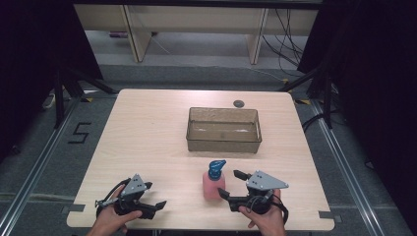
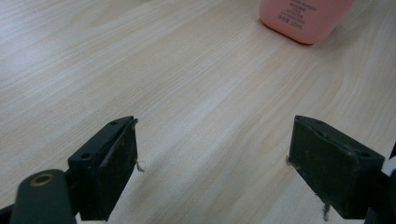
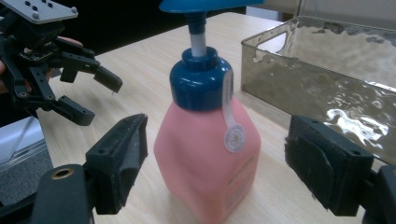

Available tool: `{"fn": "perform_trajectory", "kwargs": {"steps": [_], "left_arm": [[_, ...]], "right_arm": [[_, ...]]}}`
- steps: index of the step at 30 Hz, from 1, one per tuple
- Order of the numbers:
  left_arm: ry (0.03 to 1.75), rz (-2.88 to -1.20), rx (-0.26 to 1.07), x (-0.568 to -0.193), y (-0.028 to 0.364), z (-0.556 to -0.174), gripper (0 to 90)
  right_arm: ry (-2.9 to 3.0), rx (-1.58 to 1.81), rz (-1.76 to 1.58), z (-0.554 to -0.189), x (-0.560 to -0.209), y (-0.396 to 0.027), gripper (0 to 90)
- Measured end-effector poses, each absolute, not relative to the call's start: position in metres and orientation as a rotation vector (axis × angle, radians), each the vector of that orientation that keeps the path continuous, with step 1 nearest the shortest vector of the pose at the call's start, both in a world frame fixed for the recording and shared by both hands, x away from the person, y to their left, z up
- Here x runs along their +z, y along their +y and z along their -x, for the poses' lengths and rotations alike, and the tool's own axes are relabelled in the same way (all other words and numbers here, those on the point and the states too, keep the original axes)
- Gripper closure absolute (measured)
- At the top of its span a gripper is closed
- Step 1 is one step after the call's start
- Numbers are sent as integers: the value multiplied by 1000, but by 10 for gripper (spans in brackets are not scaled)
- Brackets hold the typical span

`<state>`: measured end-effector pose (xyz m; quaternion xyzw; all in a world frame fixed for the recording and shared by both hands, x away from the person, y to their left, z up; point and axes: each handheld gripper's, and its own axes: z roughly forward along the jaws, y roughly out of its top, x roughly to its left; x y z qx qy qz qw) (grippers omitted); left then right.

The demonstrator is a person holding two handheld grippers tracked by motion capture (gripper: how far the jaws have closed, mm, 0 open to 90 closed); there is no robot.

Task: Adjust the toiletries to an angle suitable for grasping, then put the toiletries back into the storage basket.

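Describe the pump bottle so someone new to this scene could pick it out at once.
On the wooden table, look in front of the clear bin, toward the person's side. The pink pump bottle stands upright there, between the open jaws of the right gripper. Its blue pump top marks it out.

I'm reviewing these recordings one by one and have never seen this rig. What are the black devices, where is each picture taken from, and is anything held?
There is no robot here: a person holds a hand-operated gripper in each hand. The high view looks down on the table from above the person's side. In it the left gripper rests near the table's near edge, open, with nothing between its jaws. The right gripper reaches toward a pink bottle with a blue pump. The other two pictures come from cameras riding on each gripper, looking along its own black jaws. In the right gripper view the bottle stands upright between the open jaws, which do not touch it, so nothing is held. Behind it sits an empty clear bin.
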<state>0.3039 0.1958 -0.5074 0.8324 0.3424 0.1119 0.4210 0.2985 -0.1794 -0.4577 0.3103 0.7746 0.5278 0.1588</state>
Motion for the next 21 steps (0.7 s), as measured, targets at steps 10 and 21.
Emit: {"fn": "perform_trajectory", "kwargs": {"steps": [10, 21], "left_arm": [[842, -2097, 281, -507, 197, -303, 150], [846, -2082, 285, -507, 196, -302, 149]], "right_arm": [[2227, 1511, -841, -306, -458, -167, 232], [2251, 1487, -815, -316, -459, -154, 237]]}}
